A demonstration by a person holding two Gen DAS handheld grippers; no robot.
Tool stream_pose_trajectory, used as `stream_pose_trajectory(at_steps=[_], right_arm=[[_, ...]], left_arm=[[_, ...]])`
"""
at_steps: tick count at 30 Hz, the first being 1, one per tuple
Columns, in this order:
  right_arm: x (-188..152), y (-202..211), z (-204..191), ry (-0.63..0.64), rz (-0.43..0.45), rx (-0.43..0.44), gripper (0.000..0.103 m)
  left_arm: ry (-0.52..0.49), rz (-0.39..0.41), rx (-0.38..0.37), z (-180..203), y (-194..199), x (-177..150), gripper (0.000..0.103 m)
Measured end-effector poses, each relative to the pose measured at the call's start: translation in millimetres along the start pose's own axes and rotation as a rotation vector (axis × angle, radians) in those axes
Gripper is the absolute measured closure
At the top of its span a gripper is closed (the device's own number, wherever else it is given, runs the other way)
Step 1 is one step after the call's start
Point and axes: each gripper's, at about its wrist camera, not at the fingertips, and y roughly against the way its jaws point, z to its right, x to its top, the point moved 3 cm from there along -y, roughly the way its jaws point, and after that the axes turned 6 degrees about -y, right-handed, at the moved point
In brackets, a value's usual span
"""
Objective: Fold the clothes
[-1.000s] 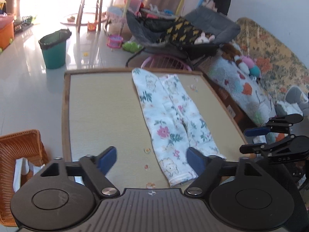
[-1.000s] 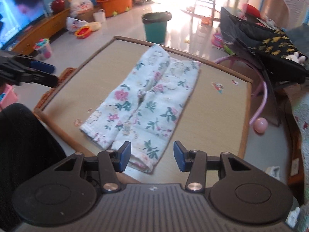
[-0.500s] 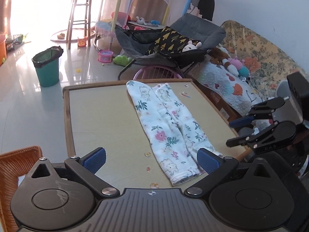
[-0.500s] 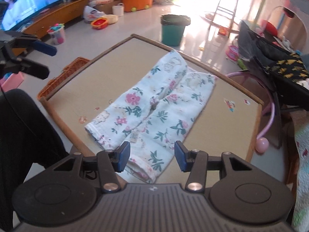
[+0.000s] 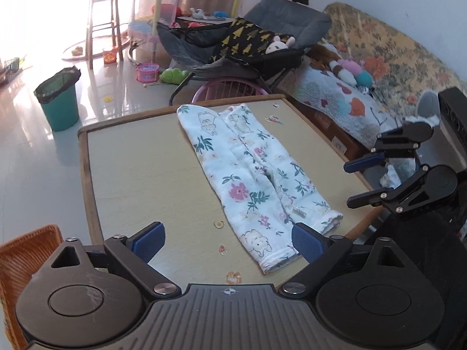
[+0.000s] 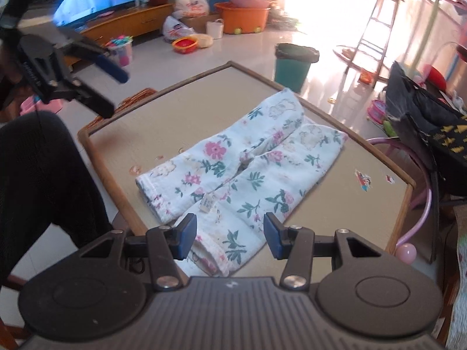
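Observation:
White floral child's trousers [image 5: 251, 180] lie flat and lengthwise on the low tan table [image 5: 131, 169], legs side by side. My left gripper [image 5: 227, 240] hovers over the table's near edge, its jaws wide and closing. One near corner of the cloth shows between them in this view, but the pads do not touch it. In the right wrist view the trousers [image 6: 239, 169] run away from my right gripper [image 6: 229, 234], which hangs half open above their near end, gripping nothing. Each gripper appears in the other's view: the right gripper [image 5: 347, 185] beside the table, the left gripper [image 6: 116, 95] at upper left.
A green bin [image 5: 59, 102] stands on the floor beyond the table's far left corner. A wicker basket [image 5: 23, 250] sits by the near left. A dark chair [image 5: 262, 43] and a floral sofa [image 5: 379, 67] crowd the far right. A person's dark-clad leg [image 6: 43, 175] is beside the table.
The left jaws have spread wider than a second ago. Both wrist views have rolled and shifted slightly. The trousers lie where they were.

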Motion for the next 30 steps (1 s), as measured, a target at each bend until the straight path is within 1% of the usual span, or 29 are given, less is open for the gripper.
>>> stream_pose_trajectory(at_steps=[4,6,10,12,17,20,30], right_arm=[[-5.5,-5.6,-1.6,0.094,-0.024,0.005,0.053],[-6.8,-6.2,-0.2,0.109,-0.02,0.007,0.053],[-5.5,-3.5,6.7,0.091,0.016,0.014,0.053],[-4.0,-2.2,9.9,0.085,0.026,0.04,0.053],[-4.3,-6.0,6.5,0.151,0.014,0.096,0.054],[-5.0,-11.0,2.2,0.192,-0.011,0.116,0.054],[-8.7,-28.2,-12.1,0.276,-0.057,0.179,0.054]], left_arm=[[-0.136,-0.04,-0.007,10.9,-15.1,8.5,0.018],[-0.195,-0.062,-0.01,15.6,-23.0,12.6,0.02],[-0.291,-0.09,-0.058,25.9,-35.5,19.2,0.021],[-0.343,-0.102,-0.067,31.4,-42.2,19.9,0.021],[-0.496,-0.14,-0.11,46.5,-56.4,18.0,0.021],[-0.551,-0.154,-0.141,52.3,-61.6,16.6,0.021],[-0.633,-0.189,-0.237,65.7,-82.2,10.3,0.021]])
